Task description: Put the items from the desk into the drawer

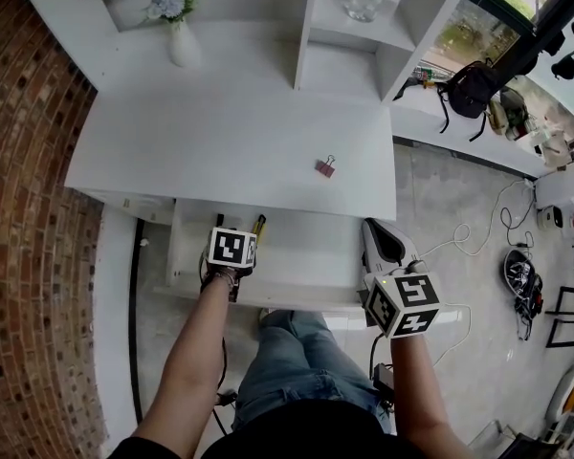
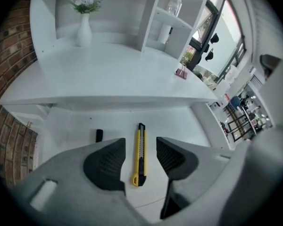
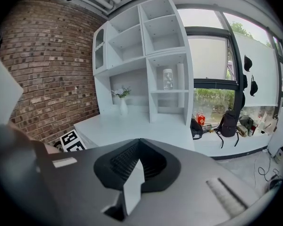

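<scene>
A yellow utility knife [image 2: 140, 153] lies flat on the floor of the open white drawer [image 1: 306, 256], also seen as the knife [image 1: 257, 225] under the desk's front edge. My left gripper [image 2: 139, 161] hangs above it, open, with the knife below the gap and clear of both pads. Seen from the head view, the left gripper [image 1: 233, 232] is over the drawer's left half. A small red binder clip [image 1: 325, 167] sits on the white desk [image 1: 220, 142], toward its right. My right gripper [image 1: 383, 242] hovers at the drawer's right end, shut and empty; the right gripper [image 3: 137, 149] faces the shelves.
A short black object [image 2: 99, 135] lies in the drawer, left of the knife. A white vase with flowers [image 1: 182, 36] stands at the desk's back; a glass jar [image 1: 364, 3] is on the shelf. A brick wall [image 1: 19, 208] borders the left. A black backpack [image 1: 471, 86] rests on the sill.
</scene>
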Demonstrator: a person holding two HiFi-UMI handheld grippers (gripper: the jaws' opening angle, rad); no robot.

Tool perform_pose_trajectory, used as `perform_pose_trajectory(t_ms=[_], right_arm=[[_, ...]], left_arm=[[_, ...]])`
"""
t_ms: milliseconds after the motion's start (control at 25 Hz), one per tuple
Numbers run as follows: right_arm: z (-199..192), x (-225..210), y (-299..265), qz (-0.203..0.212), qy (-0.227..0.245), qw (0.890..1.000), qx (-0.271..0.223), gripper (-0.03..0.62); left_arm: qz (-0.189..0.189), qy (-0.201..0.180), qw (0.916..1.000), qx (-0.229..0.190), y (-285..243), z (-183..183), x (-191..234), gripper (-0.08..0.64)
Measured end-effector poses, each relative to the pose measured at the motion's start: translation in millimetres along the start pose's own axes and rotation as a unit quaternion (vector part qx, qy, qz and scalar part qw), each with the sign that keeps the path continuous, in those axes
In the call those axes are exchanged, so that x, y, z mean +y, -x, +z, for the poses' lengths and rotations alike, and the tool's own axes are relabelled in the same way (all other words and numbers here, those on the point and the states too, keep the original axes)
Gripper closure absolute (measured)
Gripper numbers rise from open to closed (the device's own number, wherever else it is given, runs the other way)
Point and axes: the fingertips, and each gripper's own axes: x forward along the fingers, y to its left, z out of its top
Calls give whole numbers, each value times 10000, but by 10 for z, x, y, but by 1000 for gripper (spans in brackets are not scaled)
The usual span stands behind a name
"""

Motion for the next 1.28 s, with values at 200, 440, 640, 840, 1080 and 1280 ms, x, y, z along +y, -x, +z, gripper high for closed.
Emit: perform_pose_trajectory(t_ms=[200, 440, 640, 840, 1080, 1280], right_arm=[[172, 5, 134, -6, 132, 9998, -180, 581], [462, 96, 361, -51, 279, 9978, -597, 581], [716, 200, 572, -130, 407, 9944, -967, 581], [953, 252, 778, -282, 506, 9897, -1313, 581], [1210, 269, 1050, -611, 645, 9810, -1724, 581], [1391, 236, 1262, -892, 625, 9721, -2077, 581]], left_arm=[[17, 78, 9982, -597, 388, 279, -5, 347], [91, -88, 9888, -1484, 1024, 672, -40, 348], [120, -241, 9747, -2220, 1593, 929, -50, 348], [151, -319, 9568, -2884, 2135, 1098, -36, 348], [8, -700, 9120, -4043, 2871, 1383, -195, 347], [-26, -1183, 8438, -5235, 3555, 1571, -405, 347]])
